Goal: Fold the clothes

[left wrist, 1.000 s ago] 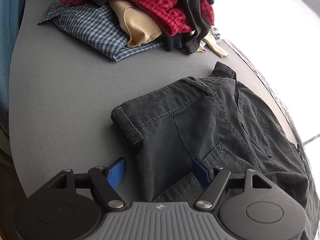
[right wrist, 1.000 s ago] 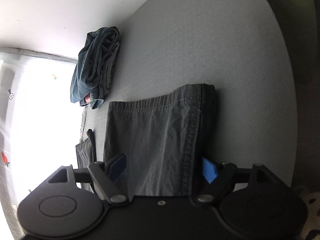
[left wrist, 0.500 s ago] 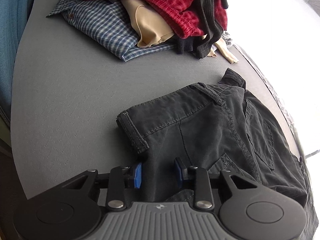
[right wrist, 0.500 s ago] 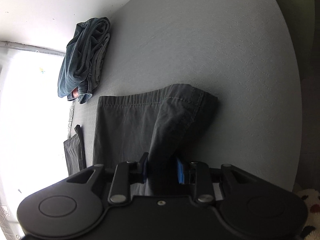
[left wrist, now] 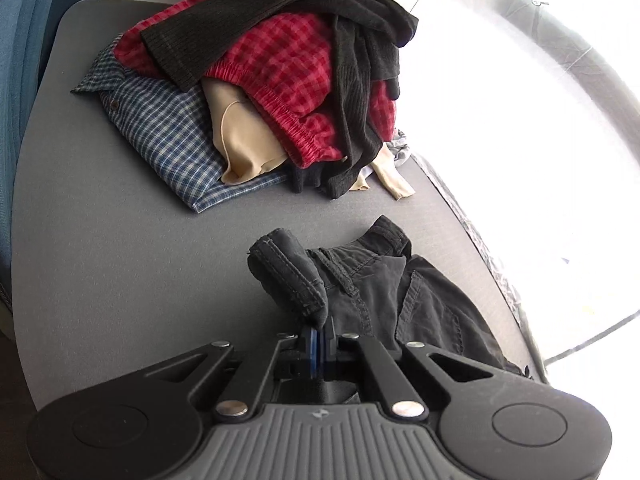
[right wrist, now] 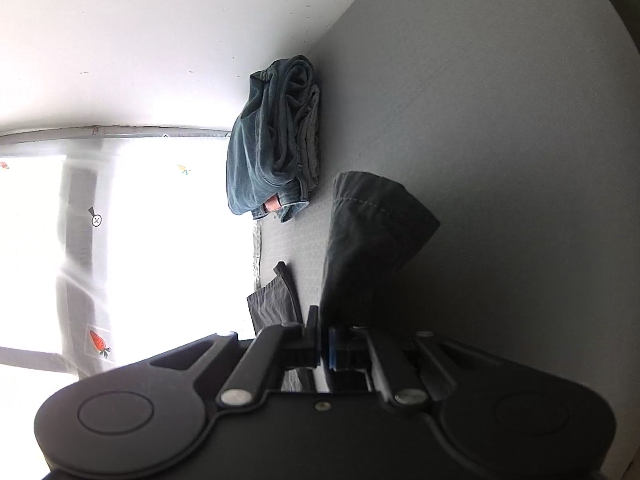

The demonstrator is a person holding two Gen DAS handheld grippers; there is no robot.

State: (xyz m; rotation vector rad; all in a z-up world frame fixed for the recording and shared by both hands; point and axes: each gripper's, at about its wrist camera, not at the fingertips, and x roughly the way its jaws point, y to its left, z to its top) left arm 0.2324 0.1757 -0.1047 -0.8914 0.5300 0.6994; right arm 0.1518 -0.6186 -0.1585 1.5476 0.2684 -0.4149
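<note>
On the grey table [left wrist: 120, 240], your left gripper [left wrist: 319, 340] has its blue pads pressed together on a fold of the dark shorts [left wrist: 400, 300], and the pinched hem corner stands raised just above the fingers while the rest of the garment lies flat to the right, reaching toward the table's right edge. Your right gripper [right wrist: 324, 346] is likewise clamped on the same shorts [right wrist: 368, 240], with the cloth rising from between the pads as a lifted flap whose stitched hem is at the top. No container is in either view; loose garments sit directly on the table. Note the pile at the far end in the left view: a checked blue shirt [left wrist: 168, 136] at the bottom, a tan garment [left wrist: 240, 136] and a red plaid garment [left wrist: 296, 72] on it, and a black ribbed knit [left wrist: 320, 12] draped over the top. Bare table lies between this pile and the shorts, and a wider bare area extends to the left edge. In the right view, folded blue jeans [right wrist: 272, 148] rest against the table's left border, near but apart from the lifted flap; the surface to the right of the flap is bare up to the curved far edge. The window side is overexposed in both views, so detail there cannot be read. Each gripper body hides the near part of the shorts.
</note>
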